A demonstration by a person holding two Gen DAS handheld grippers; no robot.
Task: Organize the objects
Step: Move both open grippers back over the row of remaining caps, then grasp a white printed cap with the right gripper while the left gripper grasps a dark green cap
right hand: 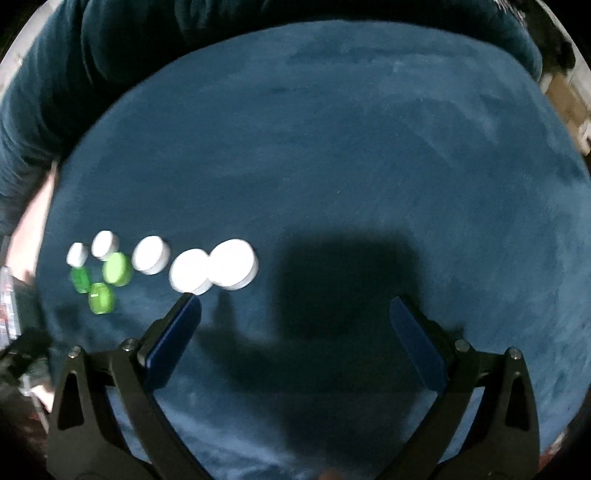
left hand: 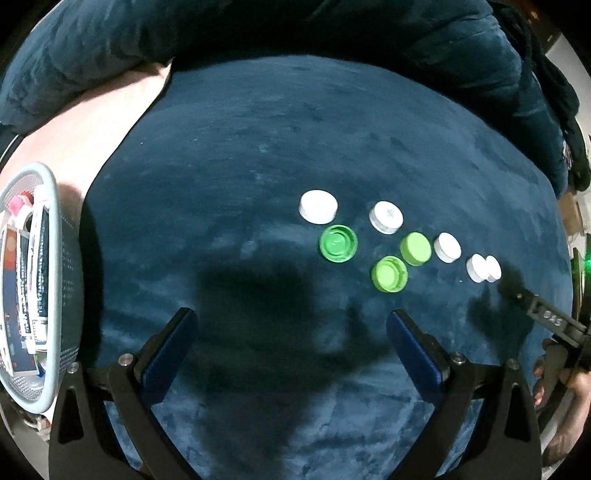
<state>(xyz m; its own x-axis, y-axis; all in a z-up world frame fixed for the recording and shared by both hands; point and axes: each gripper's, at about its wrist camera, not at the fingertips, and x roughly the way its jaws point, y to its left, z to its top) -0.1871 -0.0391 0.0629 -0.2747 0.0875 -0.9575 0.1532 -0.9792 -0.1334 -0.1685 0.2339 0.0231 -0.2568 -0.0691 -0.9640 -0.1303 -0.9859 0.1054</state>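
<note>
Several white bottle caps and three green caps lie on a dark blue velvet surface [left hand: 240, 184]. In the left wrist view a large white cap [left hand: 318, 206] and a second white cap [left hand: 386, 217] lie behind the green caps [left hand: 338, 243], [left hand: 389, 274], [left hand: 416, 249]; smaller white caps [left hand: 447, 247], [left hand: 484, 268] trail right. My left gripper [left hand: 291, 325] is open and empty, short of the caps. My right gripper [right hand: 295, 314] is open and empty; its left finger [right hand: 177, 332] sits just below two white caps [right hand: 190, 271], [right hand: 234, 264]. The green caps [right hand: 117, 269] lie far left.
A pale mesh basket [left hand: 55, 229] holding packets stands at the left edge on a pink surface [left hand: 92, 122]. The other gripper's body [left hand: 546, 317] and a hand show at the right edge. Dark blue cushions [left hand: 332, 33] rise behind the surface.
</note>
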